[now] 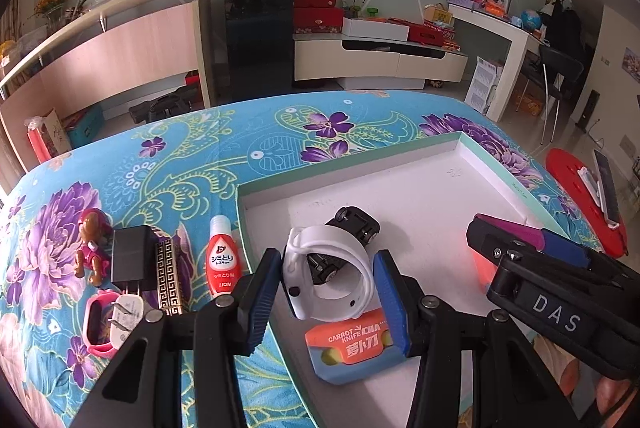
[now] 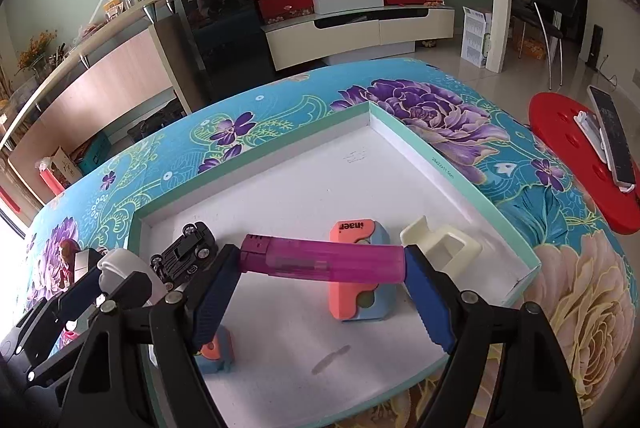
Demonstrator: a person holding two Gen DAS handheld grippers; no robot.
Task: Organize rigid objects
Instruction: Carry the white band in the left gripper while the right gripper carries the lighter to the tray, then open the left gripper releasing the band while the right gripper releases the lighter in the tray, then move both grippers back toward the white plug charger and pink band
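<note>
the right gripper pinches a translucent purple plastic lighter end to end over the shallow white tray; it looks light, stiff, slick. the left gripper clamps a white looped plastic watch band, probably springy, above the tray's left end.
</note>
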